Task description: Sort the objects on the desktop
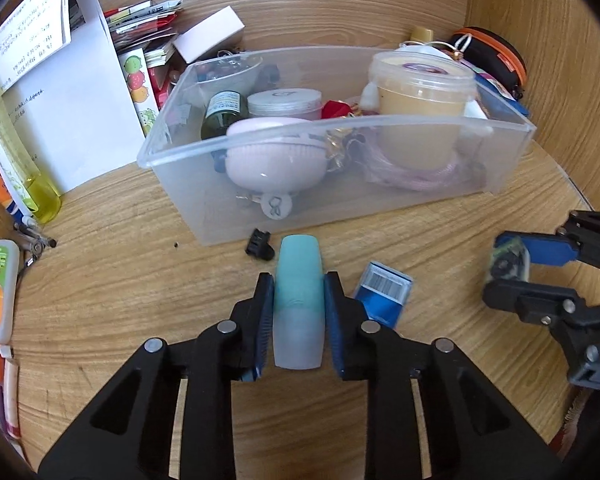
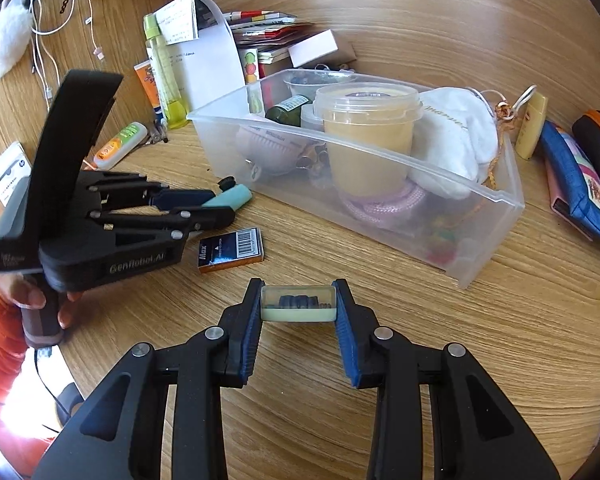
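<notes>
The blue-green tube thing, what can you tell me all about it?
The tube is small and rounded, teal at its far end and pale frosted grey at the near end, plastic by its look. It lies on the wooden desk in front of the clear bin. The left gripper pinches its sides between blue pads.

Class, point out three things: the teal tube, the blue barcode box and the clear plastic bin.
teal tube (image 1: 299, 272), left wrist view, upper body.
blue barcode box (image 2: 231, 250), right wrist view, top face.
clear plastic bin (image 1: 340, 122), left wrist view, front rim.
</notes>
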The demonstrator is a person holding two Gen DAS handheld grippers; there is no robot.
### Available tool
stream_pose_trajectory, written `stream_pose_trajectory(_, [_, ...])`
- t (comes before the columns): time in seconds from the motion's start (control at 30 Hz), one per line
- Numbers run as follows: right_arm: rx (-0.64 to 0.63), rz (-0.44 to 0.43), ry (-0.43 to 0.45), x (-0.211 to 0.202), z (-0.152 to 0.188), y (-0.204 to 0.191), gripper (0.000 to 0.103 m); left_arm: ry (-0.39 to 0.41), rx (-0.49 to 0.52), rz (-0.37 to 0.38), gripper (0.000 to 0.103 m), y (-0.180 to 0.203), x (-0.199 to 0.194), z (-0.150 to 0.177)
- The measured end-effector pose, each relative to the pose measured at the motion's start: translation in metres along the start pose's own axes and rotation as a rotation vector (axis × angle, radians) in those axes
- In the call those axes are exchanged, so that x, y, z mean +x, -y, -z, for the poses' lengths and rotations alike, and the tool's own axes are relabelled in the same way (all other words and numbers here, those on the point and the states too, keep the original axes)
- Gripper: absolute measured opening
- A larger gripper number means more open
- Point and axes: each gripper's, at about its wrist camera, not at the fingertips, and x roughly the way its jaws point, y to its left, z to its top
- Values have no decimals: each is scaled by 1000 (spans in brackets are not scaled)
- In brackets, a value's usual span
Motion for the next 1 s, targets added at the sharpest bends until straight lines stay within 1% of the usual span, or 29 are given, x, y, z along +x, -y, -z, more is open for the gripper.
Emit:
stream_pose_trajectory(0.1, [9,-13,-1,0,-1,1,31,2,-21,9,24,-1,-3,2])
stream_pose_trajectory(0.2, [24,-28,2,-2,-2,3,31,17,-54,35,24,-6,-7,5])
stream_pose_trajectory(0.27, [31,-35,9,-4,-3,4,31,32,-68,25,24,-8,-11,7])
stream_pose_trajectory(0.47, [45,-40,35,-14,-7,10,31,72,-110,41,24,-12,-26,13])
stream_pose_trajectory(0.53, [45,-36,45,-17,-10,11,31,98,-122,48,24,-13,-36,13])
stream_pose_trajectory(0.67, [37,-28,66,-24,-16,10,31,157,-142,35,24,-14,-55,7])
stream_pose_trajectory(1.0, [-1,-18,134,-37,-36,5,31,265,-169,44,24,-26,-89,-8])
